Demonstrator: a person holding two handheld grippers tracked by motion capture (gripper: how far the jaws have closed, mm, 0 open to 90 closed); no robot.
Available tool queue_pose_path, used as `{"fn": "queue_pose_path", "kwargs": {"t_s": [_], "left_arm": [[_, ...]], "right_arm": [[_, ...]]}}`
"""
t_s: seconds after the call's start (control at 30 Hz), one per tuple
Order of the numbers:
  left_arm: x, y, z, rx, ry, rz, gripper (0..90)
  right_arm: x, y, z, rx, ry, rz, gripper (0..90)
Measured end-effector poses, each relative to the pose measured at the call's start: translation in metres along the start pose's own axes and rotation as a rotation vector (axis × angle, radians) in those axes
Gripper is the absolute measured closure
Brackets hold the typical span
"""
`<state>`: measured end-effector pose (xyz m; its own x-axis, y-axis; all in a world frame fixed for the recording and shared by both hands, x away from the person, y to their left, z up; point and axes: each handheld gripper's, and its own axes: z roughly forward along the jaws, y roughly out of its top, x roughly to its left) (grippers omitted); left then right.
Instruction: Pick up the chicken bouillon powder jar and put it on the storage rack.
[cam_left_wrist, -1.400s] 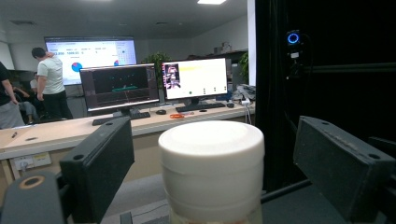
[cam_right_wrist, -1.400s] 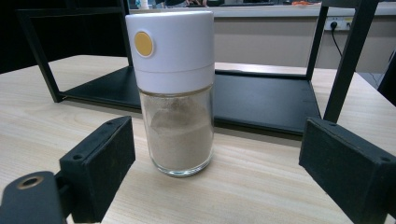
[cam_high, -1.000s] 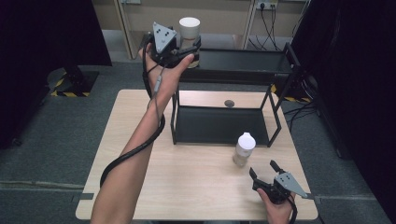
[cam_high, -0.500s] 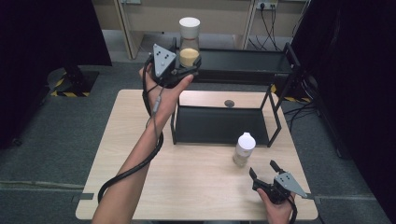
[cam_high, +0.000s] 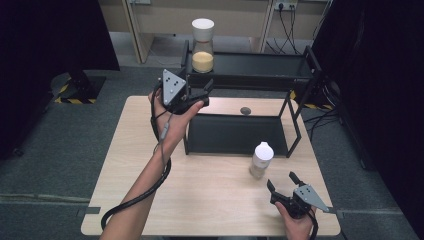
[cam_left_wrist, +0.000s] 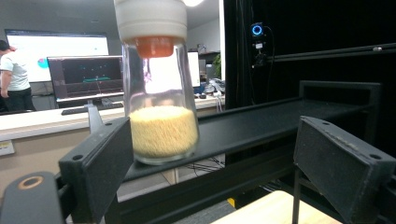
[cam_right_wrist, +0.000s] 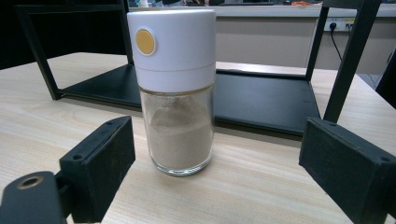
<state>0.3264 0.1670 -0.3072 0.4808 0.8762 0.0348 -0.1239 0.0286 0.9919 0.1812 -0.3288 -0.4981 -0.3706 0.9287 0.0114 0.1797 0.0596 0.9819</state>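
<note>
My left tool (cam_high: 206, 93) is wide open and holds nothing; it hangs just in front of the jar of yellow grains (cam_high: 202, 55), which stands on the left end of the top shelf of the black rack (cam_high: 300, 80). My right tool (cam_high: 282, 183) is also wide open and empty, low over the surface (cam_high: 125, 165), with the white-capped shaker (cam_high: 260, 160) standing upright just ahead of it, in front of the rack.

I judge the main risk is at the right side. The shaker is tall and narrow, so if I push forward with one jaw a little ahead of the other, it can tip or slide against the rack leg. At the left, the jar stands close to the shelf edge; a careless swing of my open jaws could knock it off.

The left gripper view shows the jar's orange insert under the white cap (cam_left_wrist: 150, 21), which the high view cannot show. The right gripper view shows the yellow dot (cam_right_wrist: 145, 42) on the shaker cap and the pale powder inside. The high view shows both tools on one surface together.
</note>
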Motion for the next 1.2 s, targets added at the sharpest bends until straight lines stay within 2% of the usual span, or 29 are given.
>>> {"fn": "queue_pose_path", "kwargs": {"t_s": [0.2,0.33,0.67,0.73,0.83,1.03,1.2], "left_arm": [[-0.007,-0.021,-0.013,0.005,-0.022,-0.006,11.3],[-0.008,-0.033,-0.019,0.009,-0.026,-0.033,11.3],[-0.013,-0.063,-0.033,0.044,-0.044,-0.031,11.2],[-0.013,-0.069,-0.036,0.051,-0.052,-0.051,11.3],[-0.014,-0.076,-0.040,0.055,-0.055,-0.058,11.2],[-0.019,-0.089,-0.046,0.072,-0.066,-0.039,11.3],[-0.021,-0.103,-0.052,0.094,-0.073,-0.056,11.3]], "right_arm": [[0.000,0.000,0.000,-0.002,0.000,0.001,10.7],[0.000,0.000,0.000,-0.001,0.001,0.000,10.7],[0.000,0.000,0.000,-0.002,0.001,0.000,10.7],[0.000,0.000,0.000,-0.001,0.001,-0.002,10.7],[0.000,0.000,0.000,-0.002,0.000,-0.001,10.7],[0.000,0.000,0.000,-0.002,0.000,0.000,10.7],[0.000,-0.001,0.000,-0.003,-0.001,-0.003,10.7]]}}
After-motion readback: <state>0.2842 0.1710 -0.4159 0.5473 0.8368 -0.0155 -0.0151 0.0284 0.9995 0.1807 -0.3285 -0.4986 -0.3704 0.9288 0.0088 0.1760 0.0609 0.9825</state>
